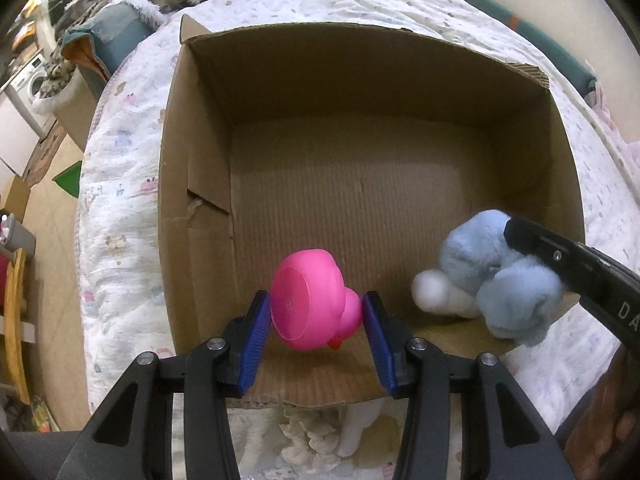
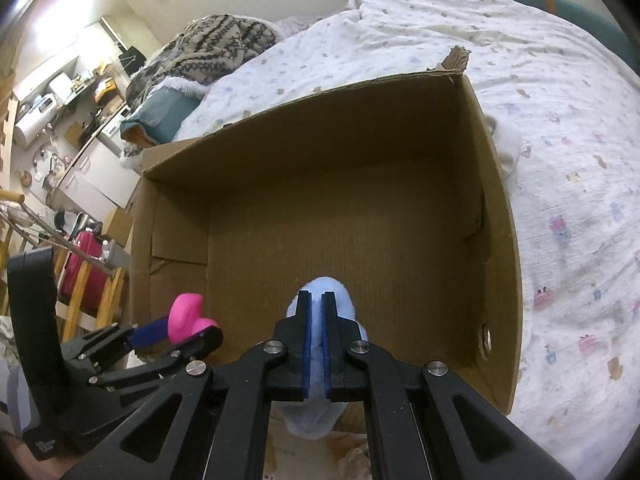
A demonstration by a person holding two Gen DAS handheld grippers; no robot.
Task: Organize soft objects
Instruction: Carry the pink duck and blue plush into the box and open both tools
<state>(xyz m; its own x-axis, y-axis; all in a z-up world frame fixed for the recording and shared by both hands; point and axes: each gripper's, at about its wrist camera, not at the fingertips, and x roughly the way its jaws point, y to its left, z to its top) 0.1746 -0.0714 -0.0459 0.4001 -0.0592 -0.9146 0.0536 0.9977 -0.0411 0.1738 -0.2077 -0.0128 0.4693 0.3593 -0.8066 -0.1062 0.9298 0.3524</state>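
Note:
An open cardboard box (image 1: pixel 200 128) stands on the bed, empty inside. My left gripper (image 1: pixel 316 312) is shut on a pink rubber duck (image 1: pixel 308 300) and holds it over the box's near edge, base turned toward the camera. It also shows in the right wrist view (image 2: pixel 186 316). My right gripper (image 2: pixel 316 300) is shut on a light blue plush toy (image 2: pixel 332 288) with white parts, held above the box's near right side. The plush also shows in the left wrist view (image 1: pixel 492 268), with the right gripper's black finger (image 1: pixel 560 256) on it.
The box (image 2: pixel 496 208) sits on a white printed quilt (image 2: pixel 560 120). A patterned blanket (image 2: pixel 216 48) and teal pillow (image 1: pixel 108 40) lie at the bed's far end. White cloth items (image 1: pixel 316 436) lie in front of the box. Room furniture stands left, off the bed.

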